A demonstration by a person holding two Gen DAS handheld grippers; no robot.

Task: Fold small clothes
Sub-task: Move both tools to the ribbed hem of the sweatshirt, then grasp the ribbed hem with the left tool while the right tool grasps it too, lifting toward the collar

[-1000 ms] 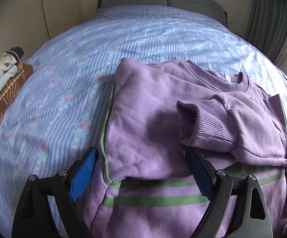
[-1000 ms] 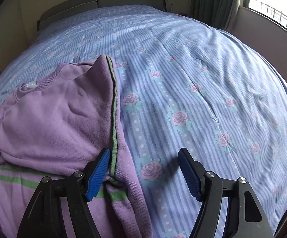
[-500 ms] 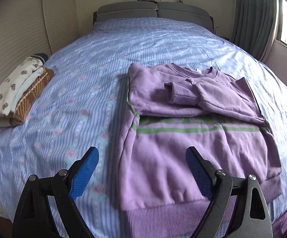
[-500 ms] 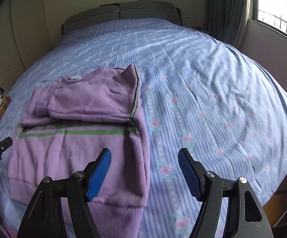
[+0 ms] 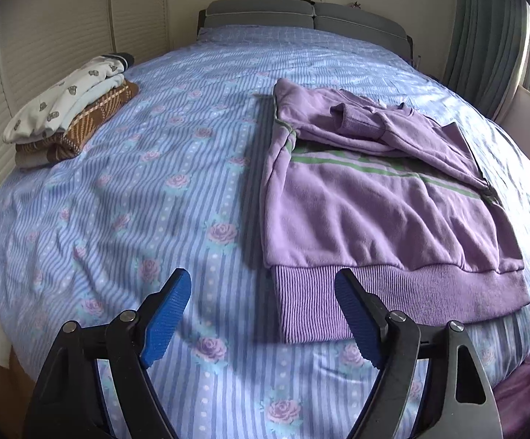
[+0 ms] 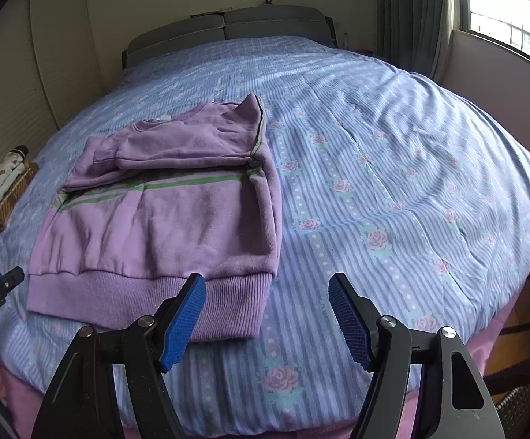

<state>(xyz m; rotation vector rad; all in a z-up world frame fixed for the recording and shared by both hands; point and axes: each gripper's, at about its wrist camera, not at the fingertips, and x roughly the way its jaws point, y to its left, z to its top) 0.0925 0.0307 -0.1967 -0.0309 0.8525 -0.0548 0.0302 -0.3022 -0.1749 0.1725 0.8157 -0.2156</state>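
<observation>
Garment: purple sweatshirt (image 5: 367, 212), lying flat on the bed (image 5: 162, 190), its bottom band toward the near edge; in the left wrist view it sits right of centre.
Sleeves: both folded in across the chest, the cuff (image 5: 353, 124) uppermost, probably so the body forms a neat rectangle for the following fold.
Ribbed hem (image 6: 148, 300): nearest both grippers and square to them, judged the likely edge to lift toward the collar.
Left gripper (image 5: 261, 316): fingers apart and closing, nothing between the pads; it is low over the bedspread with one pad at the hem's left corner, apparently lining up on that corner.
Right gripper (image 6: 267, 316): fingers apart, empty; its left pad overlaps the hem's right corner in the right wrist view, and contact cannot be told.
Symmetry: one gripper at each hem corner, judged so that both ends rise together and the fold stays straight.
Folded pile (image 5: 67, 120): patterned white and brown pieces stacked at the bed's far left, well apart from the sweatshirt, likely the finished stack.
Step in hand: hem fold not yet begun.
</observation>
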